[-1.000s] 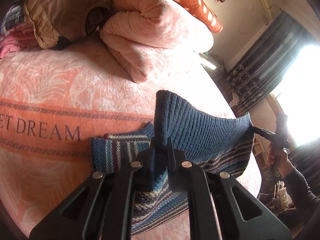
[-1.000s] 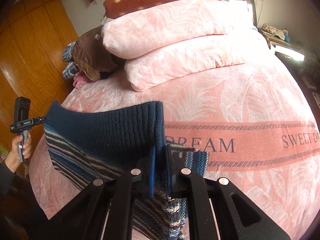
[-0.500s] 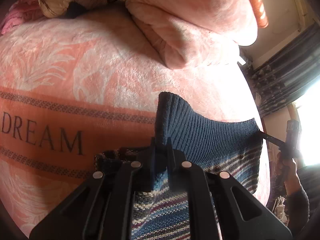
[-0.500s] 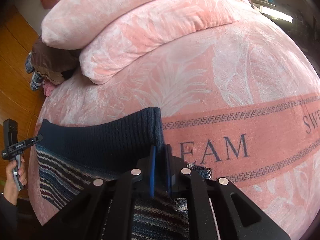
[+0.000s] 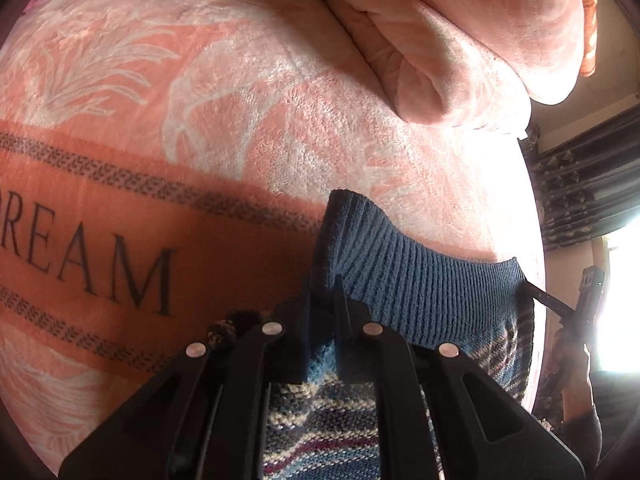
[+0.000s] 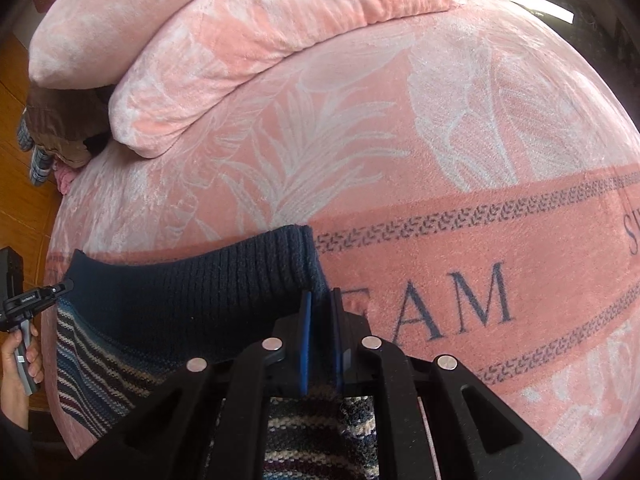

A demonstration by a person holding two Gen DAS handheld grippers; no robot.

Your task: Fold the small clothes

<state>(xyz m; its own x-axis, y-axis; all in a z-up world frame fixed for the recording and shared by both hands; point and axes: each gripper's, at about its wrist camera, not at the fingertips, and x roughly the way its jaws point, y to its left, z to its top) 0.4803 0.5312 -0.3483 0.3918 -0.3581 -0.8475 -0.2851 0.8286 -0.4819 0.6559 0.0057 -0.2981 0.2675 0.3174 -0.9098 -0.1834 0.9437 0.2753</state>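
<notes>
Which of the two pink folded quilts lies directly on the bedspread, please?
The lower pink quilt, its rolled edge touching the bedspread; the upper quilt rests on top of it.

On the pink blanket (image 5: 248,92) you can read dark serif capitals inside its darker orange band. From your left wrist view the letters "REAM" (image 5: 86,268) show at the left, with the start of the word cut off by the frame edge. From your right wrist view "EAM" (image 6: 440,304) shows near centre, its first letter partly hidden behind the knit garment (image 6: 192,292), and at the far right edge a partial "S" (image 6: 632,228) begins another word. No other lettering is legible.
</notes>
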